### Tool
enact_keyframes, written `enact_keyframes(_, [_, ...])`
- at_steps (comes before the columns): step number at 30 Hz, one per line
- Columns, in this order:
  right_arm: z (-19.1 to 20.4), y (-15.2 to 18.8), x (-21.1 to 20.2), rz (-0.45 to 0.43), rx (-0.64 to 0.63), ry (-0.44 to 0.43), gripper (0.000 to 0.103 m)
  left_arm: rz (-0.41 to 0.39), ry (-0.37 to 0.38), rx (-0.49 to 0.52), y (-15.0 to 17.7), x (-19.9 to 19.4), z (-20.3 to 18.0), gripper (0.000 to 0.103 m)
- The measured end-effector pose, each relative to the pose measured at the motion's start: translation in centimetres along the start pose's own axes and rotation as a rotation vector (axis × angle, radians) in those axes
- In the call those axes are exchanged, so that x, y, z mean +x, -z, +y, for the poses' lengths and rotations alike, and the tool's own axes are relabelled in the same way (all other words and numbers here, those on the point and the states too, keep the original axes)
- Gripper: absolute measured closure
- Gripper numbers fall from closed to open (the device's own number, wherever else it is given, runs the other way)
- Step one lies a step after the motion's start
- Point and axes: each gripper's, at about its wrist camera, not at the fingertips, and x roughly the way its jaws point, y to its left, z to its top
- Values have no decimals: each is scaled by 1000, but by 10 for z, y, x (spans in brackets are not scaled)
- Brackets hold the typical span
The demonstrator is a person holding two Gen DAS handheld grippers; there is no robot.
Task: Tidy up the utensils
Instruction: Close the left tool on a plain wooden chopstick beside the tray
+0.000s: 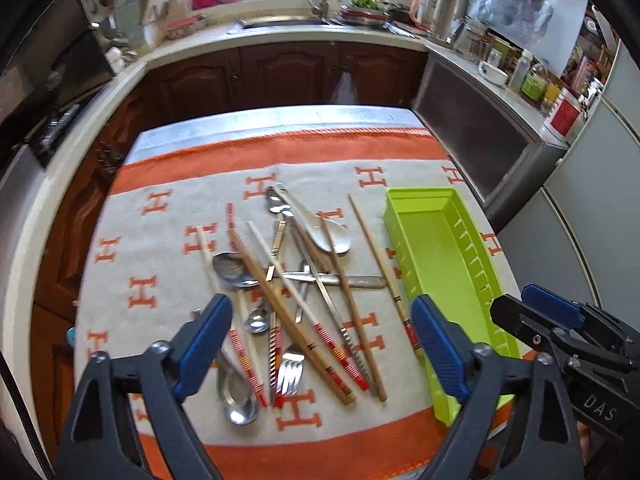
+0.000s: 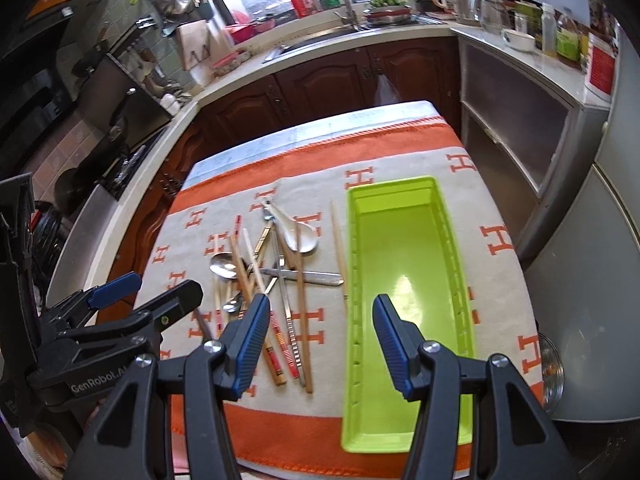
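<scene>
A heap of utensils (image 1: 296, 280) lies on the orange and cream cloth: wooden chopsticks, metal spoons, a fork (image 1: 290, 372) and a white ceramic spoon (image 1: 320, 232). The same heap shows in the right wrist view (image 2: 272, 272). A lime green tray (image 1: 440, 264) stands empty to the right of the heap, also in the right wrist view (image 2: 408, 280). My left gripper (image 1: 320, 348) is open above the near end of the heap. My right gripper (image 2: 318, 344) is open and empty above the tray's near left rim.
The cloth-covered table (image 2: 500, 208) stands in a kitchen. Dark wooden cabinets, a sink (image 1: 280, 24) and cluttered counters lie beyond it. A grey cabinet (image 1: 480, 136) and fridge stand to the right. A stove (image 2: 120, 168) is at the left.
</scene>
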Motion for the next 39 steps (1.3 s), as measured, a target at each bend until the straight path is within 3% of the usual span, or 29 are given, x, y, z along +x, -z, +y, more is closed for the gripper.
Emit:
enact_keyframes(2, [-8, -1, 8, 6, 11, 25, 50, 56, 42, 5, -10, 25, -5, 35])
enact_keyframes(10, [-33, -5, 50, 67, 34, 83, 65, 215, 130, 13, -37, 111, -24, 66])
enact_keyframes(14, [-41, -13, 71, 97, 57, 87, 72, 274, 150, -3, -44, 141, -28, 73])
enact_keyframes(20, [-51, -24, 88, 113, 96, 86, 72, 327, 166, -19, -49, 174, -36, 88])
enact_keyframes(30, [-59, -21, 93, 130, 117, 95, 72, 362, 180, -37, -58, 213, -49, 89])
enact_keyframes(39, [-63, -14, 96, 145, 134, 101, 72, 373, 161, -55, -59, 212, -51, 89])
